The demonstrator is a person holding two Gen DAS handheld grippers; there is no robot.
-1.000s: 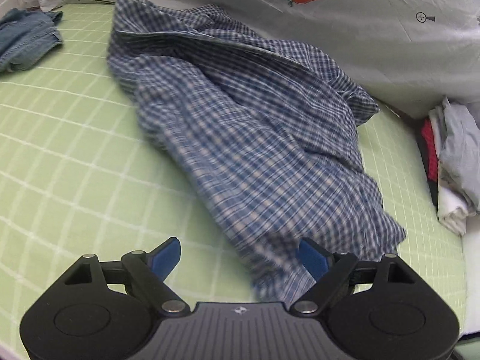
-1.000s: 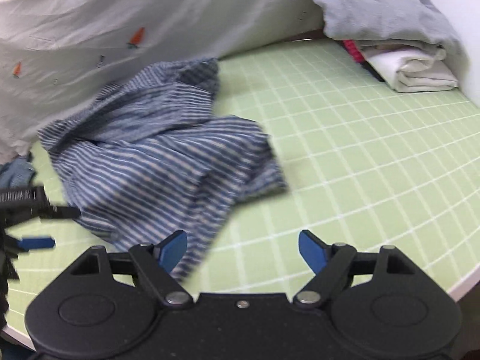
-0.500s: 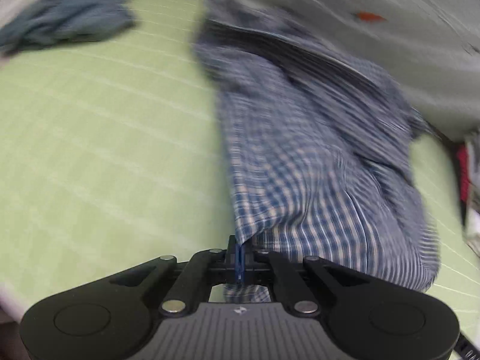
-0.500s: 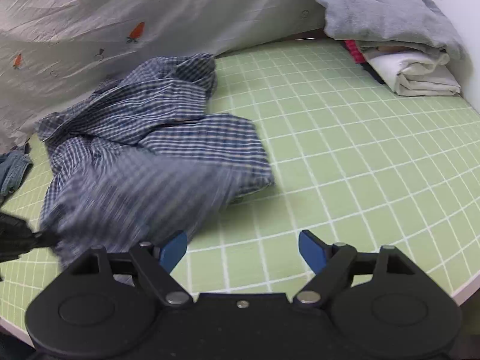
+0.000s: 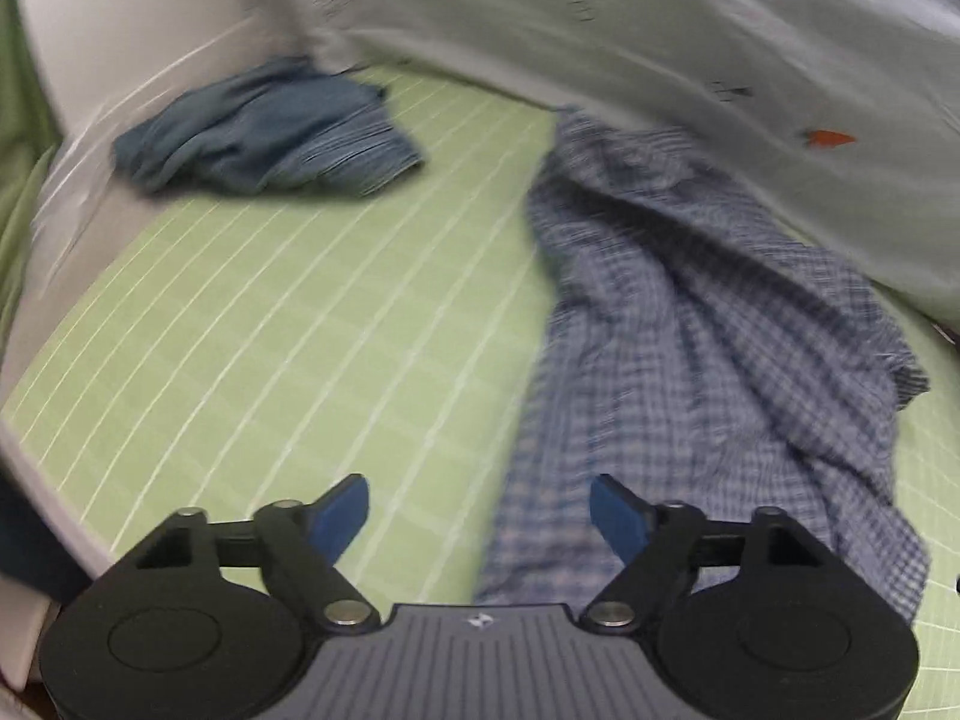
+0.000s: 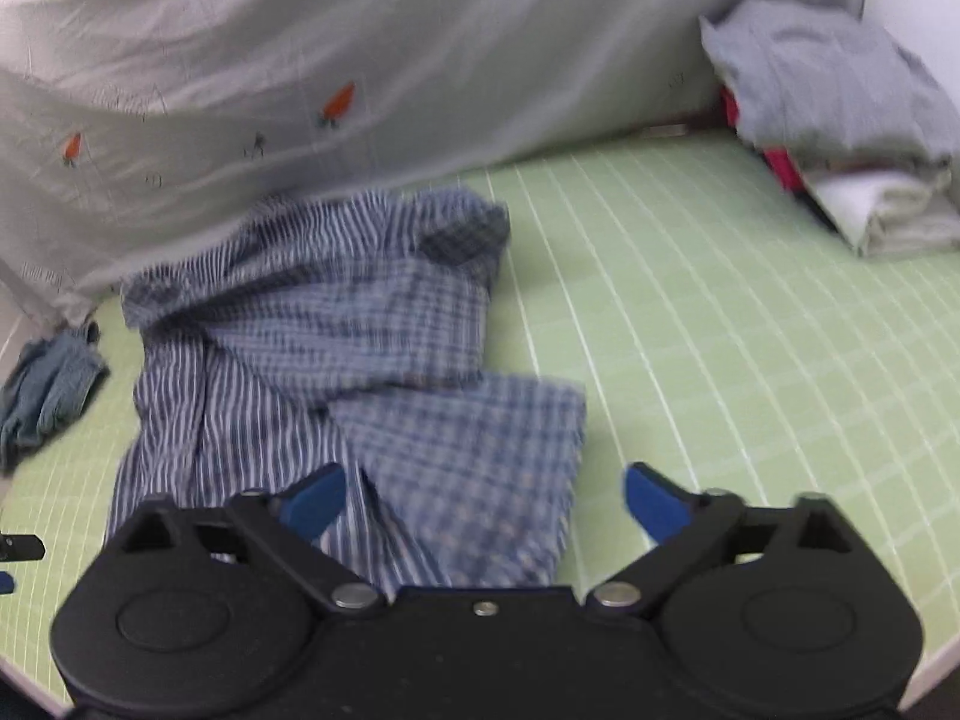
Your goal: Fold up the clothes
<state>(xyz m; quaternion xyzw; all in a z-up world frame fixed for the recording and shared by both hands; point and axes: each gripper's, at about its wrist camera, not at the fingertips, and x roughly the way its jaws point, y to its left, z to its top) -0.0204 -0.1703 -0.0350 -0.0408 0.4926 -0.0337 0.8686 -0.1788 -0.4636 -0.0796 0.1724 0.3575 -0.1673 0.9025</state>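
A blue and white checked shirt (image 5: pixel 690 348) lies crumpled on the green gridded mat (image 5: pixel 270 330). In the right wrist view the same shirt (image 6: pixel 336 348) sprawls from the white sheet toward the near edge. My left gripper (image 5: pixel 480 510) hovers above the shirt's near hem, its jaws opening, nothing pressed between the blue pads. My right gripper (image 6: pixel 486 498) hangs over the shirt's near right corner, its jaws also opening wide, with cloth below them but not pinched. The tip of the left gripper (image 6: pixel 18 549) shows at the right wrist view's left edge.
A crumpled blue denim garment (image 5: pixel 270 132) lies at the mat's far left. A stack of folded clothes (image 6: pixel 840 138), grey on top, stands at the far right. A white sheet with carrot prints (image 6: pixel 360 60) hangs along the back. A white wall (image 5: pixel 120 48) borders the left.
My left gripper shut on the shirt's hem, dragged it, then let go and swung left and up. My right gripper widened and shifted left over the shirt. The shirt now lies in a different heap.
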